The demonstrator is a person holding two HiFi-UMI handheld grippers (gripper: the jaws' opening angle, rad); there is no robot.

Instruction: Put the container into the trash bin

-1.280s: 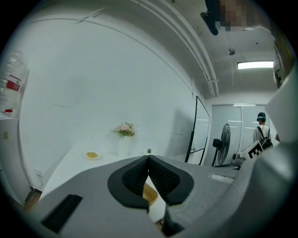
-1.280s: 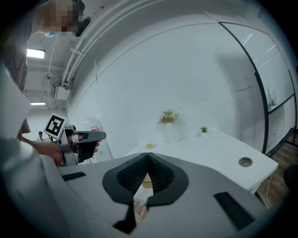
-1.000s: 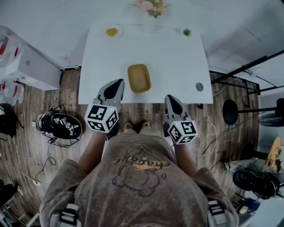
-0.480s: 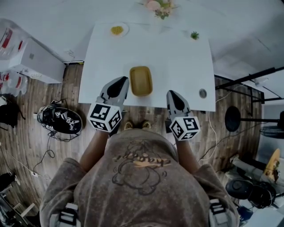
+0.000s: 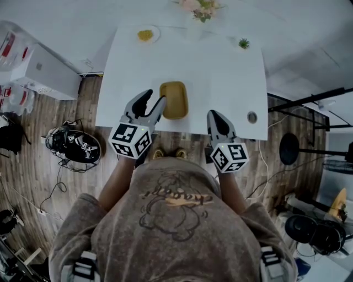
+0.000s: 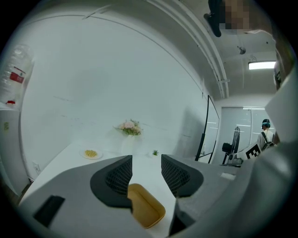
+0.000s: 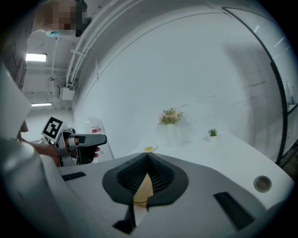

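Note:
The yellow oblong container (image 5: 174, 99) lies empty near the front edge of the white table (image 5: 220, 71). My left gripper (image 5: 151, 101) is just left of it, its jaws opening, with nothing between them. In the left gripper view the container (image 6: 145, 206) shows low between and beyond the parted jaws of the left gripper (image 6: 146, 163). My right gripper (image 5: 215, 115) is shut and empty at the table's front edge, right of the container. Behind the right gripper's (image 7: 148, 156) closed tips a slice of the container (image 7: 143, 189) shows. A round black bin-like tub (image 5: 74, 147) stands on the floor at left.
At the table's far side are a small plate of yellow food (image 5: 145, 35), a flower vase (image 5: 202, 7) and a tiny green plant (image 5: 244, 43). A round grommet (image 5: 252, 117) sits at the front right corner. A white cabinet (image 5: 41, 71) stands left; black stands crowd the right.
The left gripper's jaws have gone from shut to open. Both grippers have come forward over the table's front edge, the left one up beside the container.

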